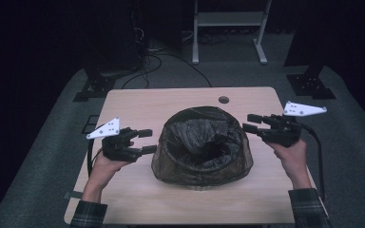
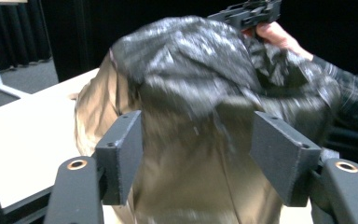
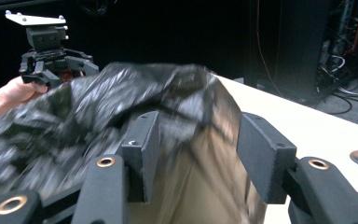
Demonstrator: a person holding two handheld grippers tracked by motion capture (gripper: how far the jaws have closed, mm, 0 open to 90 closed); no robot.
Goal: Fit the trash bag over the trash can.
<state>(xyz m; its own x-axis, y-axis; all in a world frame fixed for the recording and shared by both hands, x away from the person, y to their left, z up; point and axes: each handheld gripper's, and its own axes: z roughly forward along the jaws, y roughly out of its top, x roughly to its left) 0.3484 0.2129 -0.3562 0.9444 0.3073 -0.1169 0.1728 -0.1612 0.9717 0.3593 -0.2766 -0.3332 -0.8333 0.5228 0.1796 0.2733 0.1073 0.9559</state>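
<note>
The counter (image 1: 138, 102) carries a mesh bin (image 1: 202, 166) at its middle, with a black bag (image 1: 202, 135) bunched over its rim. The lining step looks half done. The left claw (image 1: 145, 141) and right claw (image 1: 251, 122) flank the bin, both released and empty. Next, each should probably regrip the bag's edge and pull it down.

Lab recording space: black curtains (image 1: 33, 42), lone table (image 1: 138, 102) on carpet (image 1: 47, 142), floor cables (image 1: 159, 59), stand bases (image 1: 311, 85).
</note>
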